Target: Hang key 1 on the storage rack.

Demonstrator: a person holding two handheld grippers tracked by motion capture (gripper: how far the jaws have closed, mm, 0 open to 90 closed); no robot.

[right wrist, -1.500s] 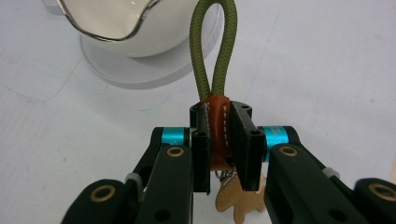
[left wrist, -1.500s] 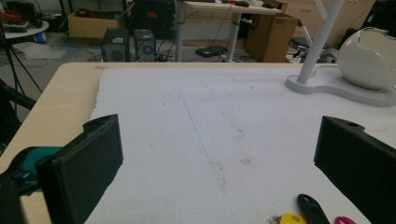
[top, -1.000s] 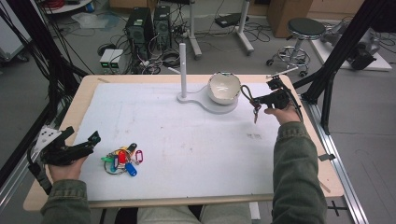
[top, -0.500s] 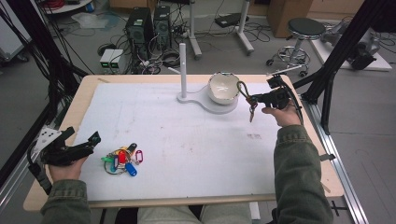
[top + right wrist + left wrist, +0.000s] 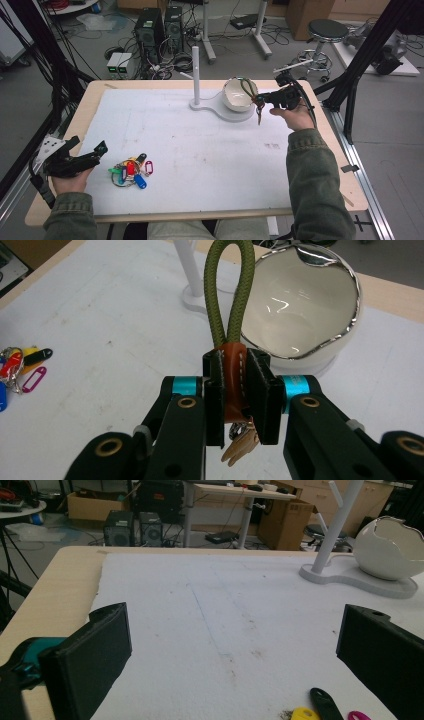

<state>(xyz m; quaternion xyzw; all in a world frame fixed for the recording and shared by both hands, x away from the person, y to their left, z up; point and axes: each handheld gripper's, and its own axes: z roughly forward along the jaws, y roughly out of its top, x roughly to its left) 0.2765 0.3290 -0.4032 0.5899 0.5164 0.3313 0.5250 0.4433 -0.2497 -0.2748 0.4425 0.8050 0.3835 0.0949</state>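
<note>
White padding covers the wooden table (image 5: 95,100), with computer towers and cables on the floor behind. At its far side a white stand (image 5: 220,105) carries an egg-shaped bowl (image 5: 239,95). Beside the bowl, the right gripper (image 5: 235,390) pinches the brown leather tab of an olive cord keychain (image 5: 231,300), keys dangling below. Near the front, the left gripper (image 5: 92,154) rests with jaws spread beside coloured key tags (image 5: 131,171).

High view looks down over the worktop (image 5: 200,150); both gripper views sit low, sharing the white eggshell-shaped bowl (image 5: 390,550).
</note>
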